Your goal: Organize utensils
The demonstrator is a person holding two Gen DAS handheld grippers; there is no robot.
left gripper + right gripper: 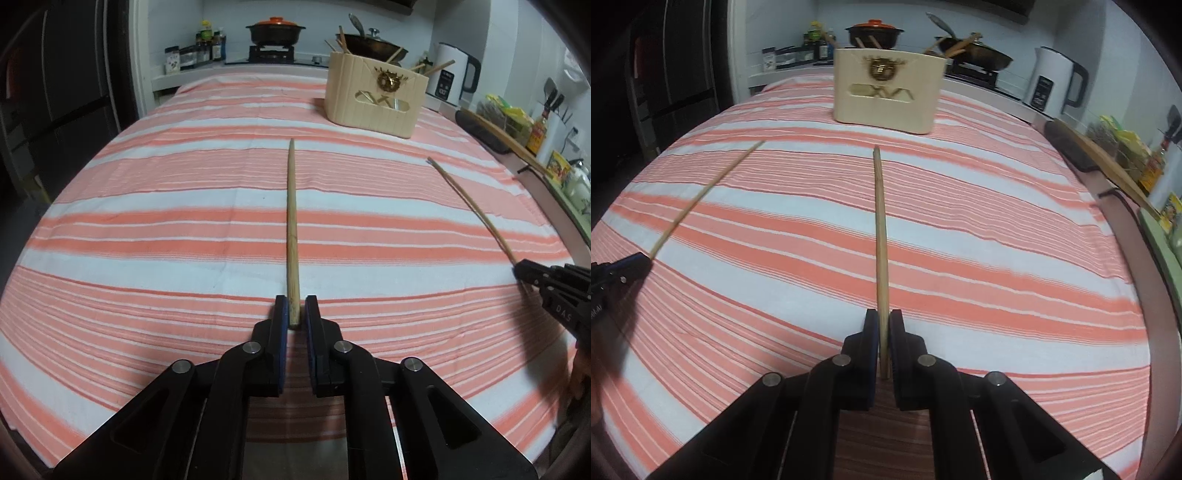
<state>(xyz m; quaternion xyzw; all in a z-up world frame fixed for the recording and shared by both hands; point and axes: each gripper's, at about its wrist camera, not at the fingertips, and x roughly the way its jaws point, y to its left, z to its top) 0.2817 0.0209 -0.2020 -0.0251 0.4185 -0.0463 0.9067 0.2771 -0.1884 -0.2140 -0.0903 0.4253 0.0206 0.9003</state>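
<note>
Both tongs, left and right, each clamp 1 chopstick (several already stand in the holder), not yet delivered.

Each tool is matte black with blue pads, silver pivot bolts and white lettering.

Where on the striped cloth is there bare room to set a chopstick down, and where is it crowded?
Free: the wide stretch of striped cloth left of the left hand-held gripper and its chopstick, and the band between both chopsticks and the utensil holder. The right hand-held gripper also grips one. Crowded: the far right corner by the holder and kettle.
</note>
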